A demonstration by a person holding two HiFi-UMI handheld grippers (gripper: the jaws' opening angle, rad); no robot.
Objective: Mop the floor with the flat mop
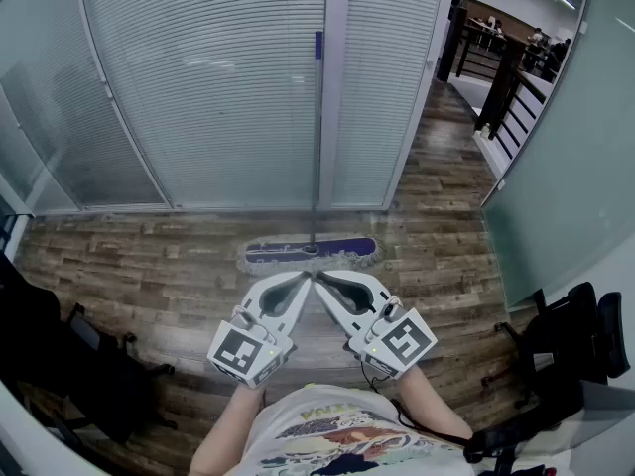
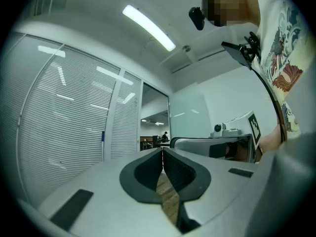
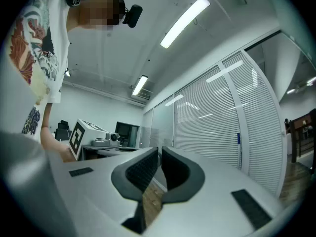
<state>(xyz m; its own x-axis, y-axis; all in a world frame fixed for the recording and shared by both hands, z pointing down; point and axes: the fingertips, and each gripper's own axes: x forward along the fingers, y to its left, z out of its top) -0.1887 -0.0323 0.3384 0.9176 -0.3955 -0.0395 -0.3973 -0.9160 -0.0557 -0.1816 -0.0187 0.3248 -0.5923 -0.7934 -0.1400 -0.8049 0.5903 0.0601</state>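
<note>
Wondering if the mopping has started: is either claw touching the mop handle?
Apart. Each gripper view shows its claw shut on nothing, left claw and right claw alike; the mop handle stands far off by the blinds.

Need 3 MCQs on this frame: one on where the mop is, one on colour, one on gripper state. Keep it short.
1. Where does the mop head lie?
A) on the floor by the glass wall
B) on a chair
C) between a gripper's jaws

2. What colour is the mop head?
A) red
B) purple
C) yellow

3. How do the left gripper and right gripper stand?
A) both shut, empty
B) both wide open
C) left shut on the mop

Key:
1 A, it lies flat on the wood planks below the blinds.
2 B, the head view shows a purple pad.
3 A, each gripper view shows its jaws together with nothing between them.
</note>
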